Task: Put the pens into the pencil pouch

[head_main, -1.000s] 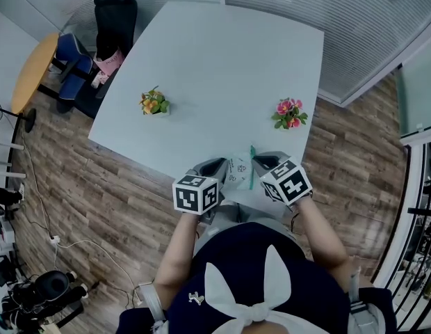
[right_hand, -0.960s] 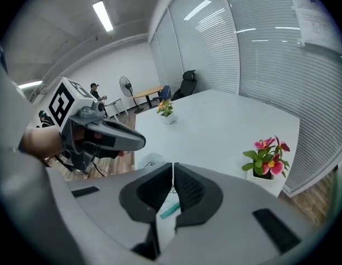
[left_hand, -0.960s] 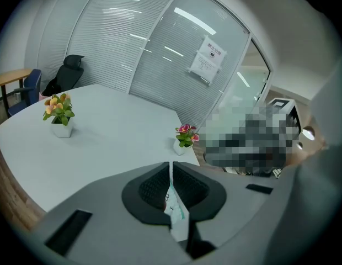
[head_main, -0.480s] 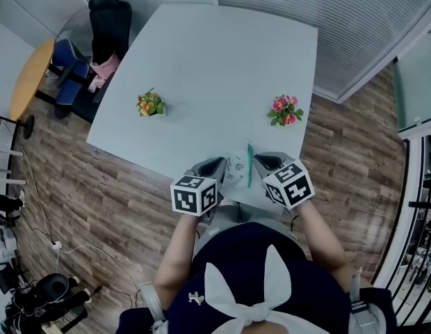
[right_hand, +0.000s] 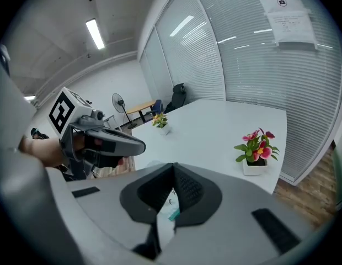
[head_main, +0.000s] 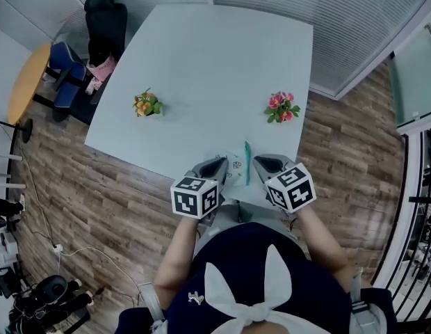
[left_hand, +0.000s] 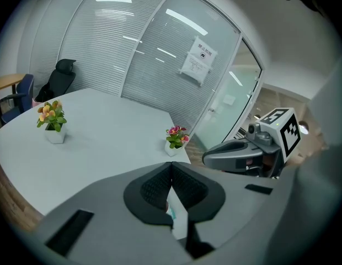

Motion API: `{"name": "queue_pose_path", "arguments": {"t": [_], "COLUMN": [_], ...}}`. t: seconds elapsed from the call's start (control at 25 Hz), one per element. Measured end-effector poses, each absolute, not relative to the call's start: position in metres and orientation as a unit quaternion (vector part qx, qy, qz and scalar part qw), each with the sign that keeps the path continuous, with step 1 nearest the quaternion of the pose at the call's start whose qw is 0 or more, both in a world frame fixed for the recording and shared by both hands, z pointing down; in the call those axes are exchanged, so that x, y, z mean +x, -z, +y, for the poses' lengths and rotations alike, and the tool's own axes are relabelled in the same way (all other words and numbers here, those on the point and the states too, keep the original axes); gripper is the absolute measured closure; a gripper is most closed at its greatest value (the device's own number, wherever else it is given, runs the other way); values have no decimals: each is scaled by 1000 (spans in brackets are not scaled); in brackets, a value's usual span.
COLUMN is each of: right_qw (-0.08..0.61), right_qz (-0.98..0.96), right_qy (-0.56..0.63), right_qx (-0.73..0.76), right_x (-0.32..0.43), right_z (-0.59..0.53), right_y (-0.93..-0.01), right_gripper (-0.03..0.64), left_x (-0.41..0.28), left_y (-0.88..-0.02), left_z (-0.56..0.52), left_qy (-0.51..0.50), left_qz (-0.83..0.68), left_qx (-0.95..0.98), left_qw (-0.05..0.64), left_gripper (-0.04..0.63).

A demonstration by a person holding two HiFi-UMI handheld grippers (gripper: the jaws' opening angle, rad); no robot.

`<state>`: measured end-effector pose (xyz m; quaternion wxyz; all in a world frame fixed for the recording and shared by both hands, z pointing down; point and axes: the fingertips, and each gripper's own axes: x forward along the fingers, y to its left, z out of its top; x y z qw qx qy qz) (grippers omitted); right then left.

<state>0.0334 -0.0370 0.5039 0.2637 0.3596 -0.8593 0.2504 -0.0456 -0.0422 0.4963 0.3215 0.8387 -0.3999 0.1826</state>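
A white printed pencil pouch (head_main: 236, 170) lies at the table's near edge, with a green strip (head_main: 247, 164) along its right side; I cannot tell whether that strip is a pen or the zip. My left gripper (head_main: 221, 163) rests at the pouch's left side and my right gripper (head_main: 258, 161) at its right. In the left gripper view the left gripper (left_hand: 171, 167) has its pads together, and a piece of the pouch (left_hand: 178, 221) shows below them. The right gripper (right_hand: 173, 168) is shut the same way above the pouch (right_hand: 166, 210). No loose pens are in sight.
On the pale table (head_main: 215, 61) stand a pot of orange flowers (head_main: 147, 105) at the left and a pot of pink flowers (head_main: 281, 108) at the right. A black office chair (head_main: 104, 23) stands past the far left corner. Blinds and glass walls close off the far side.
The right gripper has rolled slightly at the pouch's edge. Both grippers stay where they were, and the head view has shifted a little.
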Motion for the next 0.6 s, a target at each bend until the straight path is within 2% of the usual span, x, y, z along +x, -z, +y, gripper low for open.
{"name": "queue_pose_path", "arguments": {"t": [0.6], "right_qw": [243], "right_qz": [-858], "right_qy": [-266], "right_qx": [367], "right_x": [36], "right_z": [-25], "right_y": [-504], "right_gripper": [614], "left_x": [-35], "left_y": [-494], "left_z": [-35], "left_qy": [-182], "left_qz": [-397], "left_qx": [844], "left_qw": [313], "left_gripper": [574]}}
